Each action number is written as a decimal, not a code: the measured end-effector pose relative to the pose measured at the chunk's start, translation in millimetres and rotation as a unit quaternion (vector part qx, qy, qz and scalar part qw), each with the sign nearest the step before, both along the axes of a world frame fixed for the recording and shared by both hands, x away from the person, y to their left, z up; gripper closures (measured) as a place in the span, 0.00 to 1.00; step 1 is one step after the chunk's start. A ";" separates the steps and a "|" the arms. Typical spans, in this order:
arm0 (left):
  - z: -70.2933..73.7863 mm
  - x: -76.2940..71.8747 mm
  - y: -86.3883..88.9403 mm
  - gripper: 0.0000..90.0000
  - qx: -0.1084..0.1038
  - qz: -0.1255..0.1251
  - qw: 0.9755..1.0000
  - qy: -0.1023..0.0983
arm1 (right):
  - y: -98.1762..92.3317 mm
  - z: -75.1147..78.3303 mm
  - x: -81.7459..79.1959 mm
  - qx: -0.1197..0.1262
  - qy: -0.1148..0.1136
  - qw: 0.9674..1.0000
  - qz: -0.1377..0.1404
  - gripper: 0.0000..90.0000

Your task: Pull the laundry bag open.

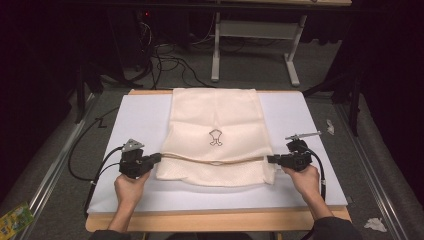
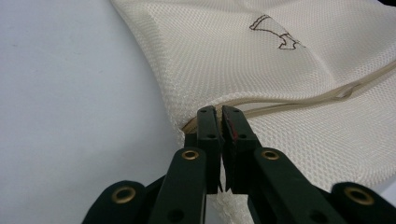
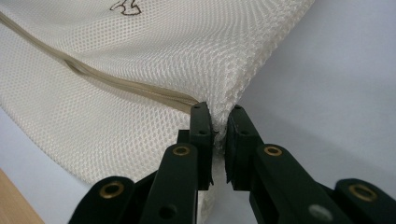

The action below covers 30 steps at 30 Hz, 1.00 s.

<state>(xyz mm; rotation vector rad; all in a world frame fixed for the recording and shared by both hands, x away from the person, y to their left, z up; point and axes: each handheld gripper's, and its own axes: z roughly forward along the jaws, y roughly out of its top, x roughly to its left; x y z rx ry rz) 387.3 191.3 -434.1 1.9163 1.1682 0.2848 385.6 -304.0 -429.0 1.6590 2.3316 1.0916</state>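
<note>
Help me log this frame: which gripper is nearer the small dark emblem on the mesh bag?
Roughly equal, the right perhaps slightly nearer. The left gripper pinches the mesh bag at its left edge, the right gripper at its right edge; the emblem sits between them, above the fold.

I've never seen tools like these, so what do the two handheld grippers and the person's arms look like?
Both the left gripper and the right gripper are black, with two straight jaws on jointed links set with brass-coloured rivets. A black cable trails from each. The left gripper carries a grey three-cornered plate. The person wears dark sleeves.
</note>
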 end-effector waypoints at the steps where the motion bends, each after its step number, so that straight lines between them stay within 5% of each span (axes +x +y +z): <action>1: -1.1 0.6 -0.4 0.96 -0.001 0.002 1.000 0.004 | -0.4 -0.8 0.3 0.001 0.000 1.000 0.000 0.93; 17: -14.3 5.1 -6.1 0.96 0.030 -0.002 0.999 0.023 | 4.7 -13.8 3.9 -0.045 -0.002 0.999 -0.008 0.89; 24: -22.9 6.8 -12.7 0.94 0.054 -0.002 0.998 0.024 | 14.3 -18.4 2.8 -0.099 -0.024 0.995 -0.003 0.84; 30: -24.5 6.3 -14.2 0.92 0.059 -0.004 0.998 0.024 | 16.5 -19.3 2.5 -0.112 -0.029 0.993 -0.006 0.78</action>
